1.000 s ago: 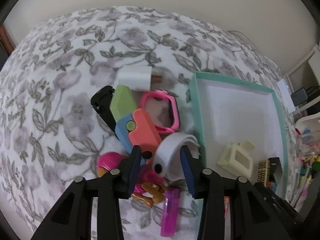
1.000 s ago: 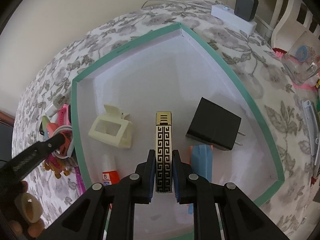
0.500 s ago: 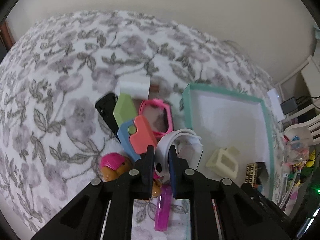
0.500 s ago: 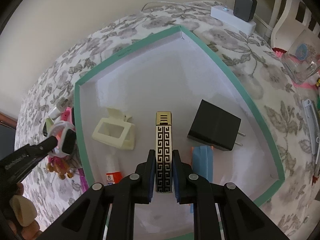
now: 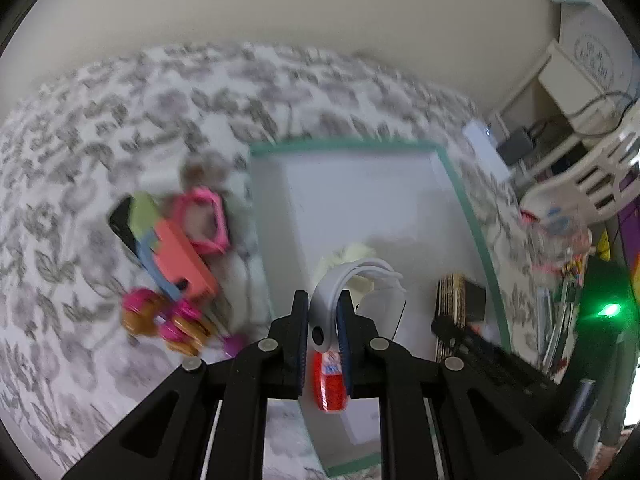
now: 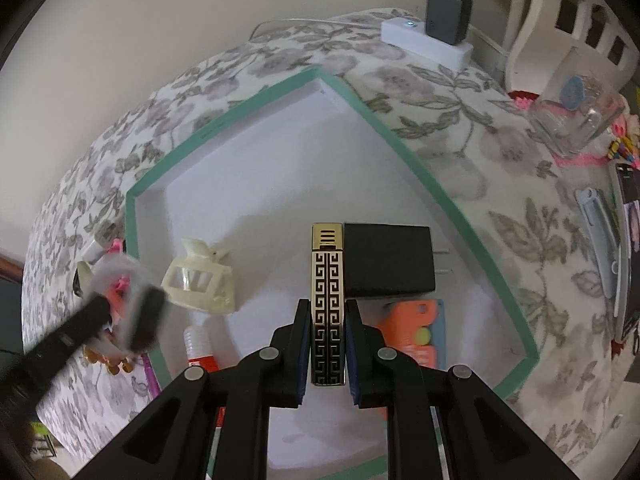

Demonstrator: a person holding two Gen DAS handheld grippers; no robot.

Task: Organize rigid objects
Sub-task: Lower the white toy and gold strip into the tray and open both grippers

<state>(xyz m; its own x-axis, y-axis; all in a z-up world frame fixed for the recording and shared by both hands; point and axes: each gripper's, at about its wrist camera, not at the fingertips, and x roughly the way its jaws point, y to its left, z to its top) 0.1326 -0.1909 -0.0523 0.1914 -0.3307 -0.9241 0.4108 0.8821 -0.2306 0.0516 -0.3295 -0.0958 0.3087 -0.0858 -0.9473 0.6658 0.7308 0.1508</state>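
Observation:
My left gripper point(image 5: 323, 309) is shut on a white watch band point(image 5: 344, 280) and holds it over the near left part of the green-rimmed white tray point(image 5: 344, 146). My right gripper point(image 6: 327, 312) is shut on a gold and black patterned lighter point(image 6: 327, 280) inside the tray point(image 6: 248, 106), beside a black charger point(image 6: 388, 258). A cream hair clip point(image 6: 200, 280), a glue bottle point(image 6: 198, 346) and an orange and blue item point(image 6: 416, 332) lie in the tray. The left gripper with the band shows blurred at the left of the right wrist view point(image 6: 132, 312).
A pile of toys lies left of the tray on the floral cloth: a pink watch frame point(image 5: 202, 220), an orange and blue folding tool point(image 5: 176, 256), a green piece point(image 5: 142, 212) and a pink and gold toy point(image 5: 160, 320). A white power strip point(image 6: 426, 42) and a clear jar point(image 6: 576, 120) stand to the right.
My left gripper closed on the white watch band, lifted it off the toy pile and carried it right over the tray. My right gripper moved the lighter right, against the black charger.

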